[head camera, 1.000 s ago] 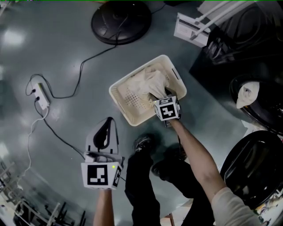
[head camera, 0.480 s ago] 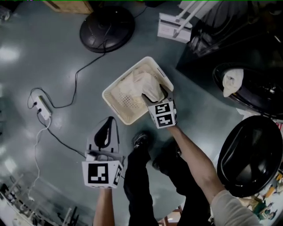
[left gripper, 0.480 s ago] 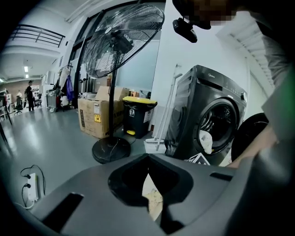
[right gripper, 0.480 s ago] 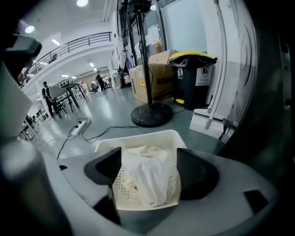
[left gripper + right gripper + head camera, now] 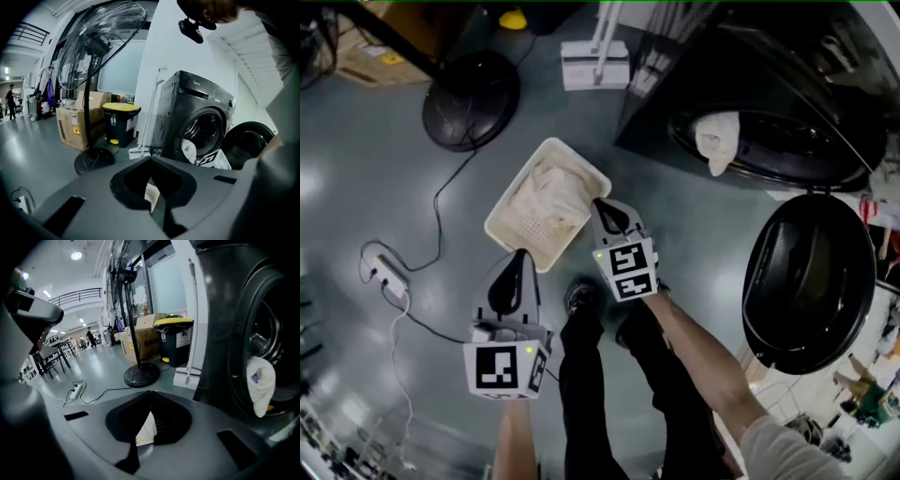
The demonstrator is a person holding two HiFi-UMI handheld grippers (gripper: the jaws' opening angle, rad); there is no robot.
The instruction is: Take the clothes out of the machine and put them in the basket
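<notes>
A cream basket (image 5: 508, 225) stands on the grey floor with white clothes (image 5: 548, 192) heaped in it. Just off its right corner and above it is my right gripper (image 5: 599, 206), shut and empty (image 5: 150, 392). My left gripper (image 5: 521, 255) hangs over the basket's near edge, its jaws together with nothing between them (image 5: 151, 159). At the upper right stands the dark washing machine (image 5: 787, 75), with its round door (image 5: 806, 281) swung open. A white garment (image 5: 717, 141) droops over the drum's rim, also seen as a white garment (image 5: 261, 380) to the right of my right gripper.
A fan's round base (image 5: 472, 98) stands beyond the basket, its cable running to a power strip (image 5: 380, 272) at the left. A white dustpan (image 5: 595, 64) lies by the machine. Cardboard boxes (image 5: 77, 124) and a yellow-lidded bin (image 5: 121, 123) stand farther back. The person's shoes (image 5: 581, 295) are near the basket.
My right gripper let go of the white cloth in the basket, rose out and shut. Both grippers came up, and the view swung toward the machine.
</notes>
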